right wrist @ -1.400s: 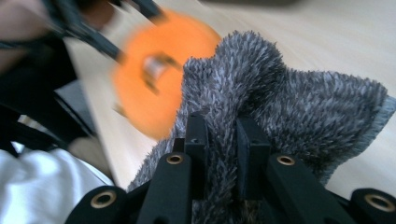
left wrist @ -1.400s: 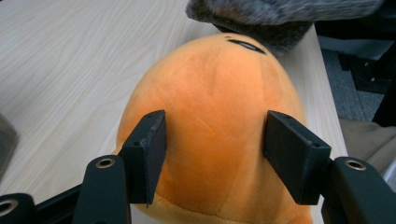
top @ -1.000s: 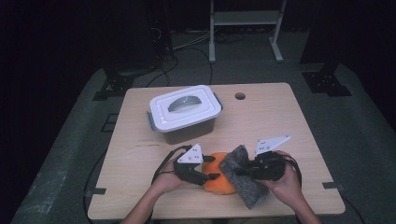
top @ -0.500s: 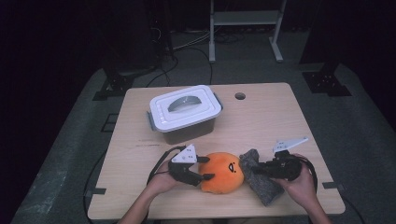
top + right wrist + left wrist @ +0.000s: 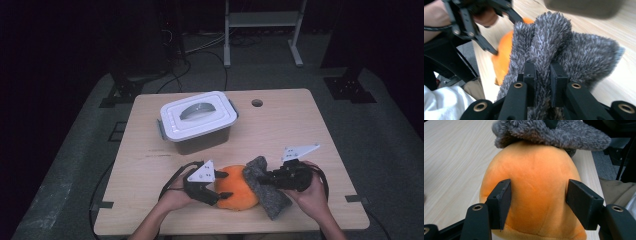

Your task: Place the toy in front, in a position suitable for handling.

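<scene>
The person works at the near edge of the table [image 5: 320,150]. The right gripper [image 5: 265,179] is clenched on a fold of grey fuzzy cloth [image 5: 267,192], its jaws nearly together with pile bunched between them, so the cloth can be drawn over or off the orange plush ball [image 5: 239,192] that it drapes against. The left gripper [image 5: 220,186] straddles the ball from the other side to steady it; its jaws have just been opening. In the left gripper view the pads [image 5: 501,202] seem to stand just off the plush, though I can't be sure they've let go. The ball sits close to the table's front edge, with little room toward the person. Behind it, bare wood runs back to a lidded plastic box [image 5: 199,120], well apart.
</scene>
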The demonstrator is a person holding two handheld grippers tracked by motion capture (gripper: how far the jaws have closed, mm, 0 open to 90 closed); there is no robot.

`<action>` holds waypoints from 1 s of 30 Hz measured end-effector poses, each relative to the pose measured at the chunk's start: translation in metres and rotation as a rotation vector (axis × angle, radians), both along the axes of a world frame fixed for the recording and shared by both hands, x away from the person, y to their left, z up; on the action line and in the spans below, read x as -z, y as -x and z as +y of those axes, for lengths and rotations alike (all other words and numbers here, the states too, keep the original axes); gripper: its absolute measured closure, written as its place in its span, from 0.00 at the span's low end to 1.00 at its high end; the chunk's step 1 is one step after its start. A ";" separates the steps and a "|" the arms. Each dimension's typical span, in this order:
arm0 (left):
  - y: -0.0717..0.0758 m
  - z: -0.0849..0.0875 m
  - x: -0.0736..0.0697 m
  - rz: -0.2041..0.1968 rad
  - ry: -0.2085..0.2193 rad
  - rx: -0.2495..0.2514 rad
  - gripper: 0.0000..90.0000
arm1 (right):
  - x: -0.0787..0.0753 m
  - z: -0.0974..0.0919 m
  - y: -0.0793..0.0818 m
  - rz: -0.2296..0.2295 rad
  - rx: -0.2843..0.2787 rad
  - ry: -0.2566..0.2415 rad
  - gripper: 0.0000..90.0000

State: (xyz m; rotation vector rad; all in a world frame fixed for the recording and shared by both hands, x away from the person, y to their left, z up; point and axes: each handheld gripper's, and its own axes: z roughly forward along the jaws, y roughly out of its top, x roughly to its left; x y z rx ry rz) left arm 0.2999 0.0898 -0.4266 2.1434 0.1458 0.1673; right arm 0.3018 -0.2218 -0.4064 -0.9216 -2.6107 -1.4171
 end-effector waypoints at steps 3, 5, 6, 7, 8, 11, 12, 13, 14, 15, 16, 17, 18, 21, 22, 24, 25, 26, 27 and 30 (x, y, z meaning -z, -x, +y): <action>0.003 -0.002 -0.001 -0.018 -0.014 0.003 0.41 | 0.008 -0.013 0.001 0.032 0.029 0.017 0.86; 0.004 -0.003 -0.002 -0.027 -0.017 0.006 0.39 | 0.008 -0.017 0.002 0.032 0.048 0.026 0.86; 0.005 -0.004 -0.002 -0.036 -0.024 0.013 0.37 | 0.004 -0.018 0.004 0.022 0.050 0.014 0.86; 0.006 -0.005 -0.002 -0.047 -0.026 0.019 0.37 | 0.000 -0.017 0.006 0.003 0.046 -0.002 0.86; 0.007 -0.006 -0.003 -0.048 -0.026 0.025 0.37 | -0.004 -0.015 0.007 -0.006 0.039 -0.022 0.86; 0.009 -0.007 -0.005 -0.054 -0.031 0.036 0.35 | -0.009 -0.003 0.009 -0.021 0.005 -0.023 0.86; 0.009 -0.007 -0.005 -0.054 -0.031 0.036 0.34 | -0.006 0.002 0.008 -0.017 -0.008 0.004 0.86; 0.008 -0.006 -0.006 -0.056 -0.032 0.038 0.34 | -0.006 0.002 0.008 -0.017 -0.008 0.004 0.86; 0.009 -0.004 -0.010 -0.084 -0.007 0.010 0.31 | 0.000 0.005 0.007 -0.001 -0.019 0.012 0.86; 0.009 -0.004 -0.010 -0.084 -0.007 0.010 0.31 | 0.001 0.003 0.007 0.004 -0.016 0.009 0.86; 0.008 -0.003 -0.013 -0.085 0.007 -0.005 0.29 | 0.002 0.001 0.007 0.009 -0.014 0.006 0.86; 0.008 -0.003 -0.013 -0.085 0.008 -0.005 0.29 | 0.003 -0.001 0.007 0.013 -0.013 0.002 0.86; 0.008 -0.005 -0.012 -0.084 0.005 0.000 0.29 | 0.004 -0.003 0.007 0.022 -0.014 -0.002 0.86; 0.010 -0.008 -0.009 -0.097 -0.027 0.001 0.30 | 0.009 -0.008 0.008 0.047 -0.020 0.000 0.86; 0.010 -0.008 -0.009 -0.097 -0.027 0.001 0.30 | 0.009 -0.010 0.008 0.049 -0.019 0.007 0.86; 0.011 -0.008 -0.009 -0.095 -0.033 0.009 0.35 | 0.012 -0.014 0.006 0.063 -0.014 0.014 0.86; 0.012 -0.009 -0.008 -0.095 -0.034 0.014 0.37 | 0.012 -0.016 0.005 0.072 -0.010 0.017 0.86; 0.012 -0.009 -0.008 -0.095 -0.034 0.014 0.38 | 0.012 -0.018 0.004 0.077 -0.004 0.017 0.86; 0.014 -0.009 -0.009 -0.102 -0.040 0.024 0.40 | 0.012 -0.020 0.004 0.080 -0.001 0.015 0.86; 0.017 -0.011 -0.009 -0.106 -0.040 0.042 0.43 | 0.004 -0.019 0.006 0.049 0.003 0.001 0.86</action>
